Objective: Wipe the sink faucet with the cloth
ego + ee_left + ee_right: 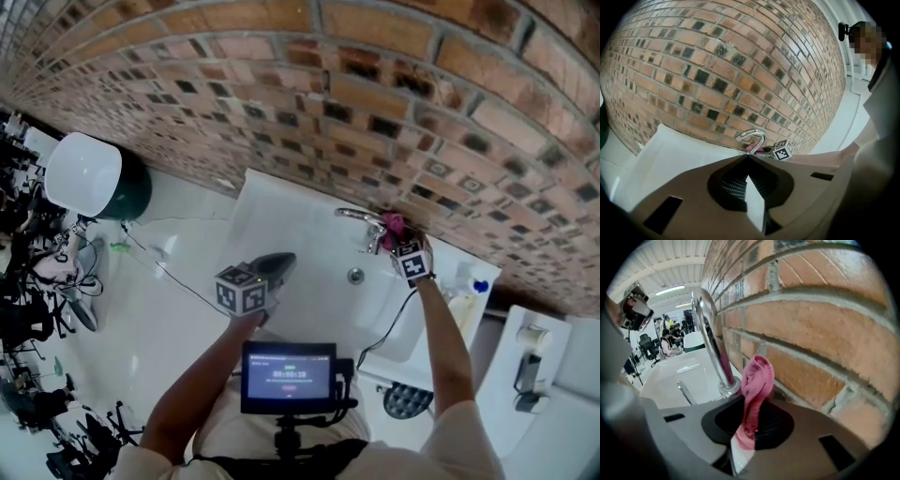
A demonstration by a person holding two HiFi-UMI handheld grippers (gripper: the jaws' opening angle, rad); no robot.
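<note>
Pink terry cloth (757, 380) stands up in a folded tuft out of the right gripper (746, 404), whose jaws are clamped together on its lower end. In the right gripper view the tuft sits just beside the base of the curved chrome sink faucet (710, 333), on the wall side. Whether it actually touches the metal I cannot tell. From the head view the cloth shows as a small pink bunch behind the spout, between it and the red brick wall (394, 103).

To wipe well, I judge the tuft should be pressed against the stem, then dragged around the base and up the arch. The grip needs to be firm so the cloth doesn't slip out. The wall close behind leaves little room, so short strokes and a turned wrist would serve better than a wide sweep.

The left gripper (747, 156) hangs well back over the front of the white ceramic sink basin (281, 202), jaws closed tip to tip on nothing, pointing toward the faucet.
</note>
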